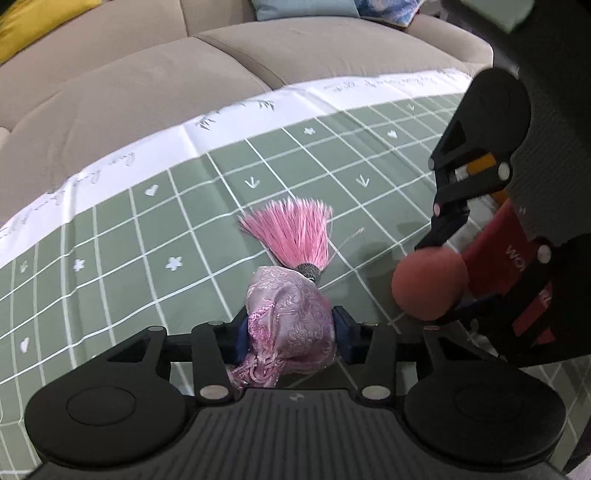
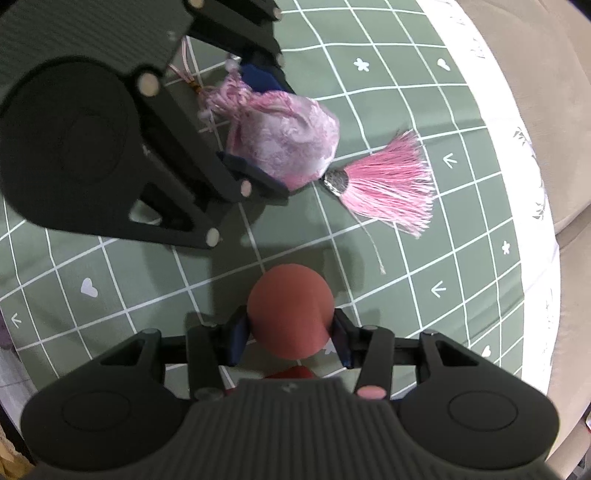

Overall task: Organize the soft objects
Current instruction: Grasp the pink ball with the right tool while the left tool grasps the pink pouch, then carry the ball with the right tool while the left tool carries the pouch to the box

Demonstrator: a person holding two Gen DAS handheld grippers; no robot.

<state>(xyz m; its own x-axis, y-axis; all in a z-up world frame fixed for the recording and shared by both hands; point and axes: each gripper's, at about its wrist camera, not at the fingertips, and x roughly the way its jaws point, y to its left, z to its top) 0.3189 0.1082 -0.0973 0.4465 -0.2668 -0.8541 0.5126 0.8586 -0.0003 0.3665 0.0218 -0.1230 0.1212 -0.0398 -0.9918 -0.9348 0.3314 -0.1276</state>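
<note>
My left gripper [image 1: 290, 328] is shut on a pink silk sachet pouch [image 1: 291, 314], just above the green checked tablecloth [image 1: 147, 240]. The pouch's pink tassel [image 1: 295, 232] trails forward onto the cloth. My right gripper [image 2: 291, 332] is shut on a red-brown foam ball [image 2: 290, 314], held above the cloth. In the left wrist view the ball [image 1: 428, 282] and right gripper [image 1: 439, 284] are close on the right. In the right wrist view the pouch [image 2: 284, 136], tassel [image 2: 391, 184] and left gripper [image 2: 266, 125] are ahead to the upper left.
A beige sofa [image 1: 147, 85] stands beyond the table's far edge, with a yellow cushion [image 1: 33, 22] and a light blue cushion [image 1: 303, 9]. The cloth has a white printed border [image 1: 258, 107]. A thin loose thread [image 2: 373, 243] lies by the tassel.
</note>
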